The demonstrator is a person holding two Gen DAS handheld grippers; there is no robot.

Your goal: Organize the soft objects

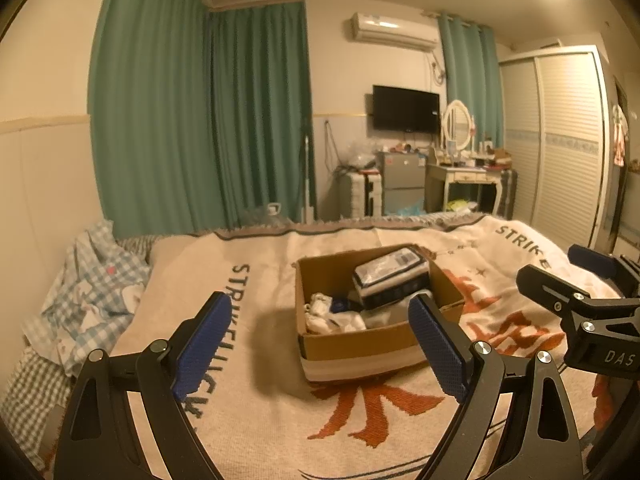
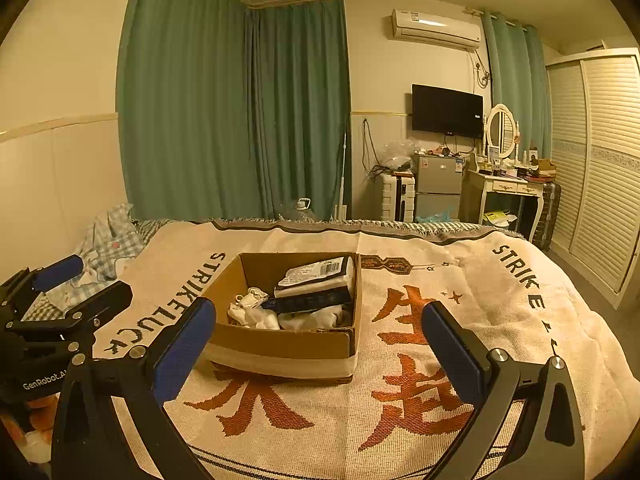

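My left gripper (image 1: 320, 340) and right gripper (image 2: 318, 348) are hovering spread apart over the blanket (image 2: 400, 400), facing a cardboard box (image 2: 280, 344) holding white socks (image 2: 256, 314) and wrapped packs (image 2: 316, 276).

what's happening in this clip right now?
A person holds two handheld grippers over a bed covered by a cream blanket. The left gripper and right gripper are both open and empty, hovering short of a cardboard box in the middle of the blanket. The box already holds white socks and a dark wrapped pack. Nothing is being gripped at this moment.
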